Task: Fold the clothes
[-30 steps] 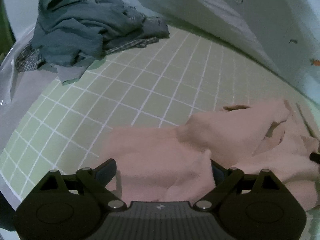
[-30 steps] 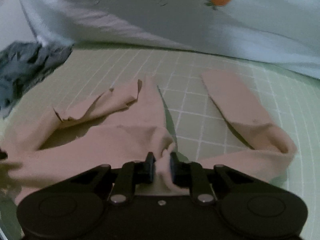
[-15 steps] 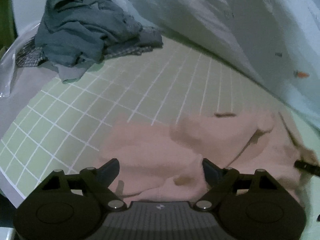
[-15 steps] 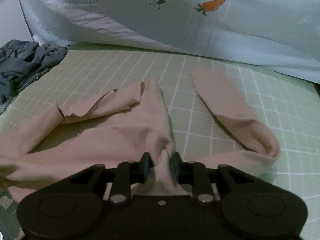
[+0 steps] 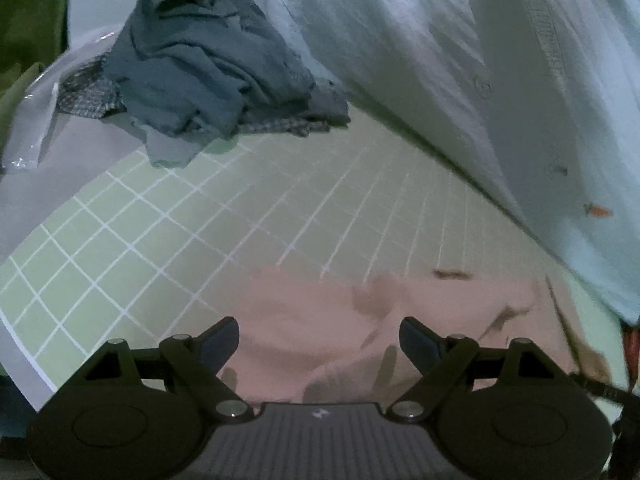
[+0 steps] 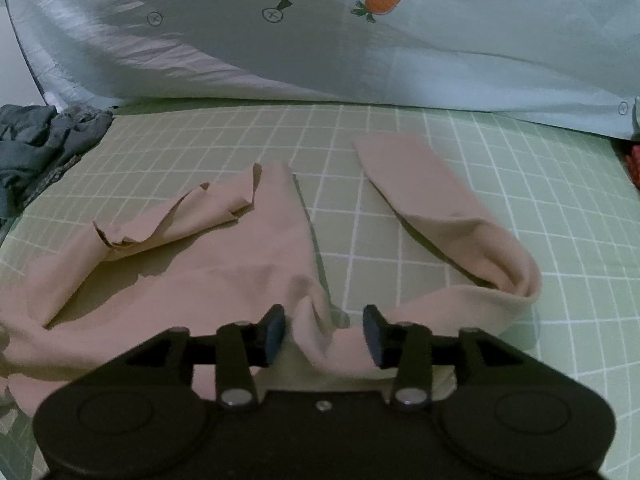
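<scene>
My right gripper [image 6: 324, 330] has its jaws apart astride a raised fold of the pink garment [image 6: 208, 264]; my left gripper [image 5: 319, 338] hangs spread wide above it. Garment lies crumpled on the green grid mat [image 6: 520, 184]; grey clothes pile [image 5: 200, 64] beyond

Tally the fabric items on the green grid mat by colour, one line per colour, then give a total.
Pink garment: 1
Grey-blue garment in the pile: 1
Checked garment under it: 1
Total: 3; the pile may hide more.
</scene>
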`<action>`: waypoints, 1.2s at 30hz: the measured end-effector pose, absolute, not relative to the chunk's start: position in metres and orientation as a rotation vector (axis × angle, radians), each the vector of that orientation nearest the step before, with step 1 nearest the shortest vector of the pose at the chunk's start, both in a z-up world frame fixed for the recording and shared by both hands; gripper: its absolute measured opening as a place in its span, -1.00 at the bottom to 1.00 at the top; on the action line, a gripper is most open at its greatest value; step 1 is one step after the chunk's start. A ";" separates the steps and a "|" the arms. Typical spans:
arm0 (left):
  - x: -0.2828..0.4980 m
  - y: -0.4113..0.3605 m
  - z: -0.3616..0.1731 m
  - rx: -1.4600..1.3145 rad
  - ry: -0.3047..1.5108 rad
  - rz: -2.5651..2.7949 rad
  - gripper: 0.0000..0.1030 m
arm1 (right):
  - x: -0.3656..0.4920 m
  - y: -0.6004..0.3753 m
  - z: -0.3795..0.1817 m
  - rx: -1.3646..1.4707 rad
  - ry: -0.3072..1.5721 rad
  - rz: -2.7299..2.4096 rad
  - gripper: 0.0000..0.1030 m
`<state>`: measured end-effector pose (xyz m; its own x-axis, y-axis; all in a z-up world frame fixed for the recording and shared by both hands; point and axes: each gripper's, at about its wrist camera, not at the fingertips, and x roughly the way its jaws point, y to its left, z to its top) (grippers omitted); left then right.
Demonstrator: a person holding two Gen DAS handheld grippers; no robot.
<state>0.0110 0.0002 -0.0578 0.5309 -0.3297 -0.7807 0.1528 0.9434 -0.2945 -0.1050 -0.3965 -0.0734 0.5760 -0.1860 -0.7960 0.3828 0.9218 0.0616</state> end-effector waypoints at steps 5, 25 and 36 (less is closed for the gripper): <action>0.003 -0.016 -0.076 -0.039 1.044 -0.325 0.57 | -0.104 -0.398 -0.080 0.229 0.930 -0.331 0.37; -0.042 -0.033 -0.073 0.060 1.066 -0.396 -0.96 | -0.186 -0.385 -0.047 0.283 0.809 -0.321 -0.79; -0.008 -0.061 -0.006 0.127 0.853 -0.445 -0.95 | -0.222 -0.401 0.006 0.373 0.657 -0.421 -0.80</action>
<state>-0.0082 -0.0607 -0.0060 0.5721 -0.3283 -0.7516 0.4287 0.9009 -0.0672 -0.2222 -0.4012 0.0055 0.7143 -0.2555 -0.6516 0.4854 0.8516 0.1982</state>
